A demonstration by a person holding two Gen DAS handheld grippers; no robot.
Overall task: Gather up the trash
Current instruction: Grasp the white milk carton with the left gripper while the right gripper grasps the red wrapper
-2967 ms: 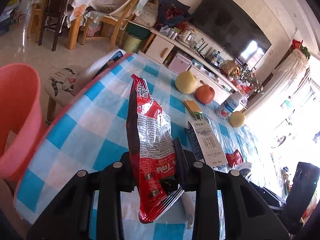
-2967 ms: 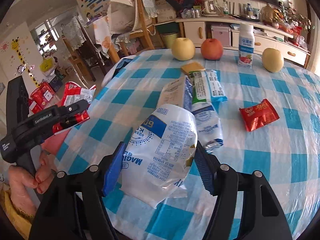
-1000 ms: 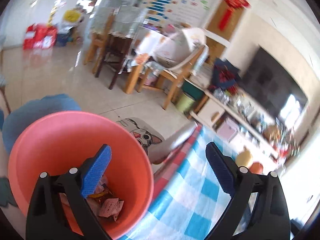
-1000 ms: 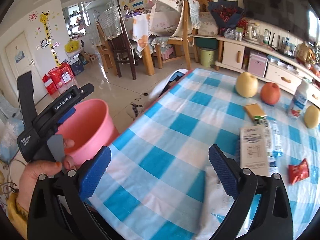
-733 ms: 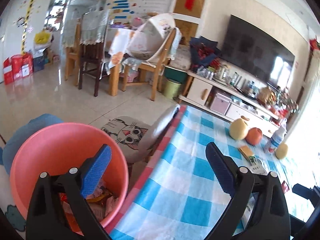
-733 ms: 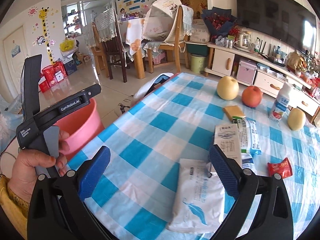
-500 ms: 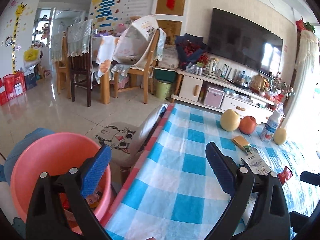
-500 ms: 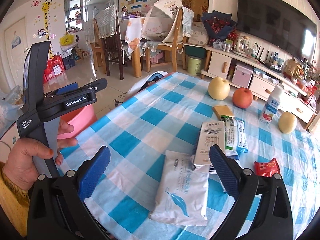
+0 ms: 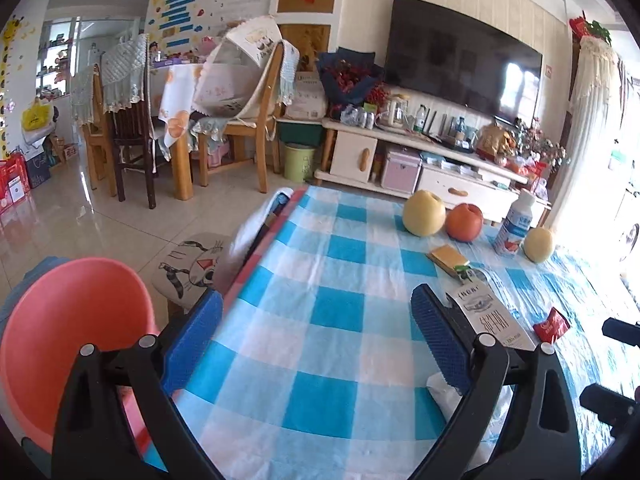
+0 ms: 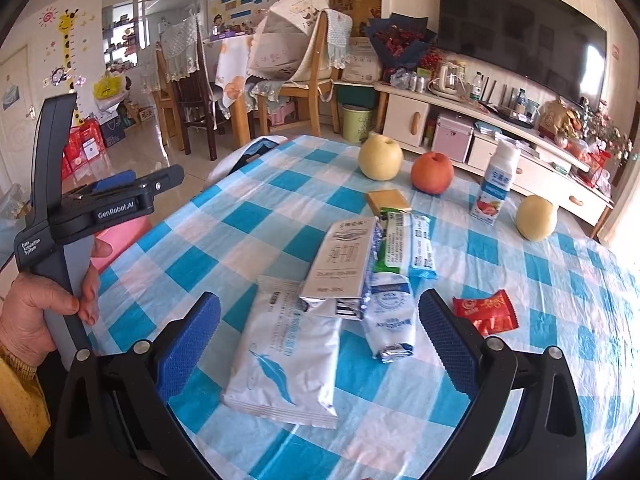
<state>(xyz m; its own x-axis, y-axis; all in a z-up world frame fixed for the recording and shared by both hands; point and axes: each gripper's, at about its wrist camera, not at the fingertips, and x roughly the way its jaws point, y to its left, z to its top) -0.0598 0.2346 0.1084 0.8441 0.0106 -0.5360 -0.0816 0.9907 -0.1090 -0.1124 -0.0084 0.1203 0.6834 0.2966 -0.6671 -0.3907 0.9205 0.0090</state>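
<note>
A pink bin [image 9: 72,320] is seen at far left beside the desk [image 9: 320,320], below its edge; contents are not visible from this angle. The left hand-held gripper [image 9: 316,340] is held wide, nothing between its blue pads [image 9: 192,336], pointed over the near left part of the checked cloth. In the right wrist view it [image 10: 132,184] is gripped by a hand [image 10: 36,312] off the desk's left edge, with the bin partly hidden behind it. The right hand-held gripper [image 10: 320,336] is spread wide too, empty, hovering above the wrapper cluster. Directly between its jaws a white feather-print packet [image 10: 288,356] is lying flat on the cloth. Just right of it, a small white-blue pouch [image 10: 390,316] is seen, touching a silver-white wrapper [image 10: 344,260] that overlaps the packet's far end. A green-white wrapper [image 10: 394,244] and a blue-white wrapper [image 10: 422,248] are tucked against the silver one, with a yellow packet [image 10: 388,200] just beyond. Further right, a red candy wrapper [image 10: 486,310] is lying apart. Along the far edge are set a yellow pear [image 10: 380,158], a red apple [image 10: 432,172], a yogurt bottle [image 10: 496,184] and a second pear [image 10: 536,216].
</note>
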